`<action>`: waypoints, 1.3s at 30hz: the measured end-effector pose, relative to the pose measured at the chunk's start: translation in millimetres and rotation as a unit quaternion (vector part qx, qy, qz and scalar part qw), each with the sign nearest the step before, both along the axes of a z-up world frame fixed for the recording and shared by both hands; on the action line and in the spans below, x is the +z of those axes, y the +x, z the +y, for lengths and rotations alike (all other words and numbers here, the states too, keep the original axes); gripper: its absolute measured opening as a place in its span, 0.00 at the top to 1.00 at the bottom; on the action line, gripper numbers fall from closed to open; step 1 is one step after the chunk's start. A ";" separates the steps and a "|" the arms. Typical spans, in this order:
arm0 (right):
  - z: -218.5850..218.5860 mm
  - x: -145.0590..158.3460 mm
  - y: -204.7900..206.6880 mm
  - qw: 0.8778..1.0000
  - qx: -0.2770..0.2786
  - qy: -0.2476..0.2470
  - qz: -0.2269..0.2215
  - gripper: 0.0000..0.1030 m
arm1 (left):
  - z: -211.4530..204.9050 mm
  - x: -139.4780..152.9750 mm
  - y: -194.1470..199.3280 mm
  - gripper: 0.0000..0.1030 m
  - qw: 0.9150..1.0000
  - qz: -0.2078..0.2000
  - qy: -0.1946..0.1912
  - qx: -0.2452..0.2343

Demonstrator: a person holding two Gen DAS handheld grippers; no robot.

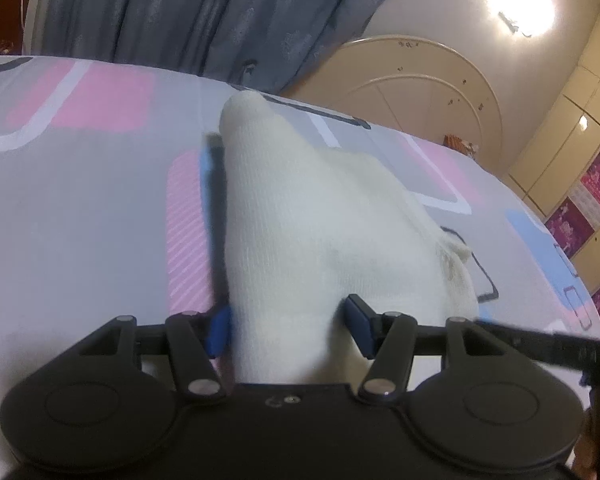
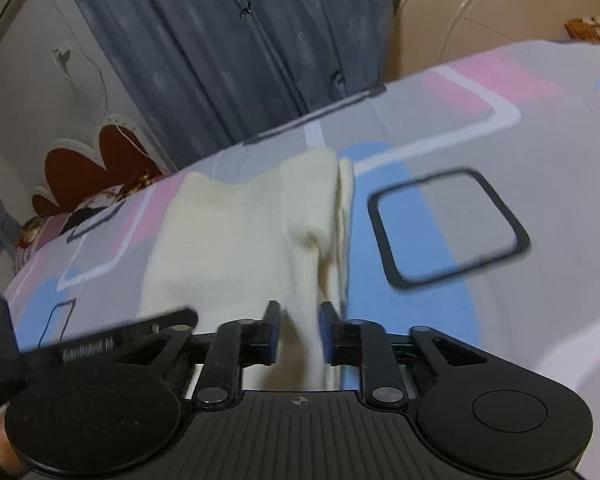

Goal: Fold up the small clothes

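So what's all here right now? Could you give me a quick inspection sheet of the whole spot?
Surface: a bed sheet patterned with pink, blue and grey rounded squares.
Job's things: one cream knitted garment, lifted off the sheet at the near end and gathered between both grippers.
Clutter: nothing seen on the sheet besides the garment.
Grippers: left gripper shut on the garment; right gripper shut on a bunched strip of it; the blue-padded fingers press the cloth.
Cables: a thin white cord hangs on the wall.
Surroundings: grey-blue curtain, cream arched headboard, bright ceiling lamp, wardrobe with pink posters.
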State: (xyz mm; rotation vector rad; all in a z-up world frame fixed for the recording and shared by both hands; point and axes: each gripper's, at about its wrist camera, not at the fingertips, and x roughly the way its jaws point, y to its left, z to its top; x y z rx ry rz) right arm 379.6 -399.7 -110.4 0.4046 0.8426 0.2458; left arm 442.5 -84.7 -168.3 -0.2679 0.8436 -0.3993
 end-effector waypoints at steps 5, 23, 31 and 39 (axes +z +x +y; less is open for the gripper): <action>1.7 -9.2 -25.8 1.000 0.004 0.000 0.016 0.92 | 2.4 -1.8 -9.6 0.44 1.000 -0.005 0.009 -0.009; -1.2 23.6 38.3 0.999 -0.011 0.005 -0.037 0.51 | 17.6 25.2 44.8 0.44 0.997 0.005 -0.054 0.055; -2.3 -4.1 115.0 0.999 -0.033 0.006 0.001 0.51 | 23.6 12.4 85.4 0.47 0.994 0.026 -0.073 0.072; -6.6 -20.6 123.8 0.999 -0.034 0.026 -0.008 0.82 | 23.5 -1.2 90.0 0.63 0.994 0.026 -0.089 0.061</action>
